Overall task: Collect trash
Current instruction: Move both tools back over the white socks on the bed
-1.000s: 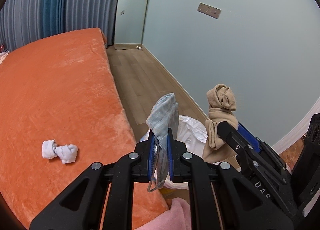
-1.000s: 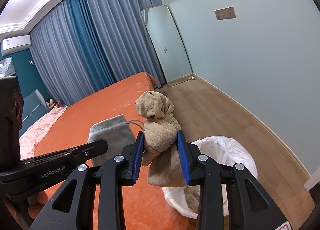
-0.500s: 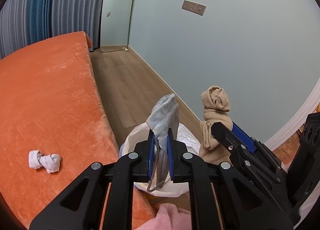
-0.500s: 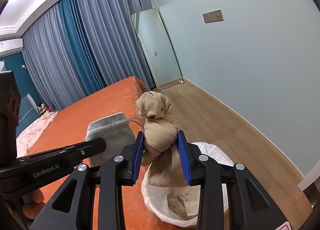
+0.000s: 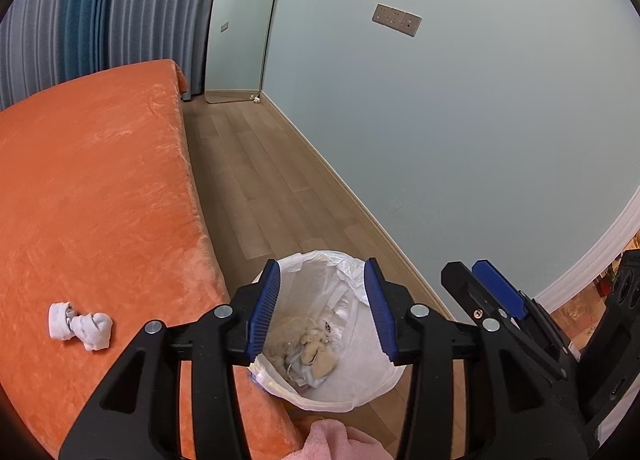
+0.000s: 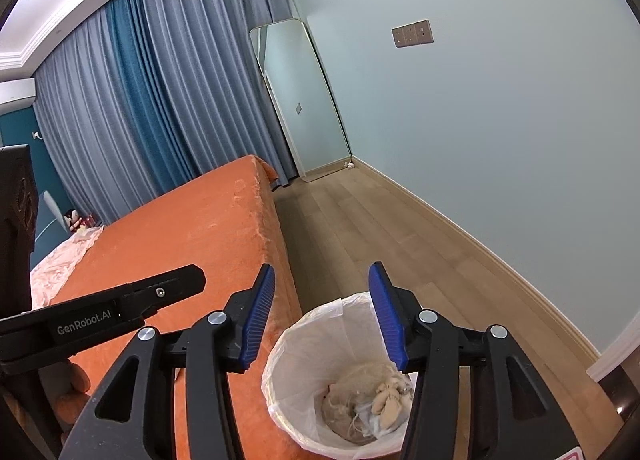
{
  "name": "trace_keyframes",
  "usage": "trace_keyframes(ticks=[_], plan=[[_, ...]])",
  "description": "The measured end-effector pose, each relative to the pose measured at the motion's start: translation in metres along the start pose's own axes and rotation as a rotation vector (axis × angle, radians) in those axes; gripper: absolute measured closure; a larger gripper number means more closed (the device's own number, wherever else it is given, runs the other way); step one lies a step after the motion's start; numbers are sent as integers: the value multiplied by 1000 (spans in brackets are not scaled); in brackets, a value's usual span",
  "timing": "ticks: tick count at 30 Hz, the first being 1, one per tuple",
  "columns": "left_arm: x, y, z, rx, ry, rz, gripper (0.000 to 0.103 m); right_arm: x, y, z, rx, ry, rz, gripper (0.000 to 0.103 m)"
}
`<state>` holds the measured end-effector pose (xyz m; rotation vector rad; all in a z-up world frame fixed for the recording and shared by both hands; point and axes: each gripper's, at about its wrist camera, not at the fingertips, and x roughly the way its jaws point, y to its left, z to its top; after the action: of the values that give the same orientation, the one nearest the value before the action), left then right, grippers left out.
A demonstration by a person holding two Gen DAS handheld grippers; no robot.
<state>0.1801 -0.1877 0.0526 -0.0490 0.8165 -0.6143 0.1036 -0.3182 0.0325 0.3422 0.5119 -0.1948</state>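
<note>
Left wrist: crumpled beige cloth (image 5: 318,352) inside white plastic-lined bin (image 5: 362,392).

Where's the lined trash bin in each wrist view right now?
Left wrist: trash bin bottom center, between the open left gripper fingers.
Right wrist: bin bottom center-right, partly behind the open right gripper.
Shared landmark: orange bed beside it.

I am seeing the bin (image 5: 362,400) standing on the floor (image 5: 260,180) just beside the bed (image 5: 92,188), rags (image 5: 316,352) lying inside it, a sock bundle (image 5: 80,326) lying on the bed to its left, and the mirror (image 5: 240,28) leaning against the far wall.
</note>
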Motion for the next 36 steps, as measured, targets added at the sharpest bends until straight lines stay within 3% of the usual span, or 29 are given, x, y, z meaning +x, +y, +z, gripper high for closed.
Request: trace_keyframes(ticks=[19,22,29,36], plan=[[-19,64,-12,-108,-12,81,59,11,49,-12,-63,49,61,46],[-26,84,-15,-146,-23,112,45,16,63,-17,-78,62,71,42],[-35,135,-30,-228,-18,173,40,33,102,-34,-133,116,116,31],[-38,199,-49,-306,1,276,33,63,154,-65,-210,215,181,31]])
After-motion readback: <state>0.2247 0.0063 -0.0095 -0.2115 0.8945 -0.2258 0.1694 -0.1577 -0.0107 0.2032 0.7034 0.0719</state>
